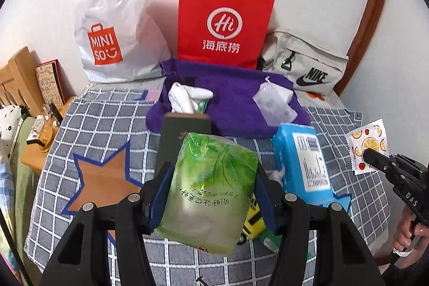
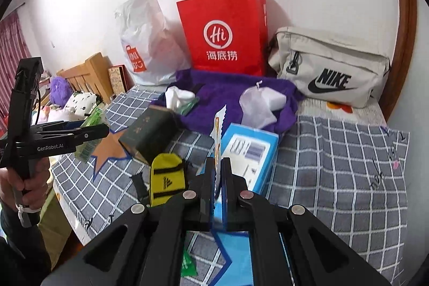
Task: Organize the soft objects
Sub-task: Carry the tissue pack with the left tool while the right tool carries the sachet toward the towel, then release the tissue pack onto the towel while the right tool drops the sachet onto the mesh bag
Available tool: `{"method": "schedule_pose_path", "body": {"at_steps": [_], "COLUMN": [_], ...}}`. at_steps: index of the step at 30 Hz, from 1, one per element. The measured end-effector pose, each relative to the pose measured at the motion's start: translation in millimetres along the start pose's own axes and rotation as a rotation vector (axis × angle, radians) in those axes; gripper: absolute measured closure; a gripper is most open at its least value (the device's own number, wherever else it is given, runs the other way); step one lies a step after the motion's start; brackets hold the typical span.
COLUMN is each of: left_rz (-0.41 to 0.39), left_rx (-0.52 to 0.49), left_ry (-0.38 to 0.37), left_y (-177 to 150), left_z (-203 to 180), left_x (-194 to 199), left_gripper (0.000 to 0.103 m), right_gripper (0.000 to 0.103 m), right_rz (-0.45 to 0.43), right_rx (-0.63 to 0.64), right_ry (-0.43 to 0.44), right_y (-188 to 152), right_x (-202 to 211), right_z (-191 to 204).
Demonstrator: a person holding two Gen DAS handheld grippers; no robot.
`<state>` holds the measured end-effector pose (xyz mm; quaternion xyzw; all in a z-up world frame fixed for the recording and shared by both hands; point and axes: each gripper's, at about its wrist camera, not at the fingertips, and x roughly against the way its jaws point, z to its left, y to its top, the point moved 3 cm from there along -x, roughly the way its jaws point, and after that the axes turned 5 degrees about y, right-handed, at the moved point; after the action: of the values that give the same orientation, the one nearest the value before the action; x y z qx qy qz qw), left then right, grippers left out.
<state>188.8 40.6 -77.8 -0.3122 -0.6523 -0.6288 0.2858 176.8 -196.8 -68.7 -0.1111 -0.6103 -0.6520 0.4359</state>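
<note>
White wall backs a bed under a grey checked blanket (image 1: pixel 88 122) with an orange star; against the wall stand a white bag (image 1: pixel 115 26) printed "MINISO", a red paper bag (image 1: pixel 224 20) marked "Hi" above Chinese characters, and just right of the red bag a beige pouch (image 2: pixel 329 66) reading "NIKE"; in front of the red bag lies a purple towel (image 1: pixel 233 101), carrying a white cloth (image 1: pixel 187 97) and a pale mesh pouch (image 1: pixel 273 103); below the towel sit a dark green box (image 2: pixel 148 133), a blue tissue pack (image 1: pixel 303 160) with a printed label too small to read, and a yellow sock (image 2: pixel 166 178) with black stripes; the left hand-held gripper (image 1: pixel 211 195) is clamped on a green tissue pack (image 1: pixel 211 192) with upside-down Chinese writing, held above the blanket below the towel; its body reads "GenRobot.AI" in the right view; the right hand-held gripper (image 2: pixel 220 184), marked "DAS" in the left view, is closed on a thin fruit-print sachet (image 1: pixel 367 146), raised right of the blue pack.
</note>
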Motion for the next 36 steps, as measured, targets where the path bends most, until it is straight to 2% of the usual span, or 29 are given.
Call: {"method": "schedule_pose_path", "body": {"at_steps": [11, 22, 36], "left_rz": [-0.016, -0.033, -0.017], "left_rx": [0.025, 0.033, 0.052], "left_ry": [0.013, 0.028, 0.029], "left_y": [32.6, 59.5, 93.4], "left_z": [13.0, 22.3, 31.1], "left_x": [-11.4, -23.3, -61.8], "left_gripper": [0.047, 0.047, 0.047], "right_gripper": [0.099, 0.099, 0.099], "right_rz": [-0.013, -0.015, 0.012], "right_rx": [0.036, 0.055, 0.081], "right_ry": [-0.007, -0.008, 0.019], "right_y": [41.2, 65.4, 98.4], "right_x": [-15.8, -36.1, -85.4], "right_z": [-3.9, -8.4, -15.3]}}
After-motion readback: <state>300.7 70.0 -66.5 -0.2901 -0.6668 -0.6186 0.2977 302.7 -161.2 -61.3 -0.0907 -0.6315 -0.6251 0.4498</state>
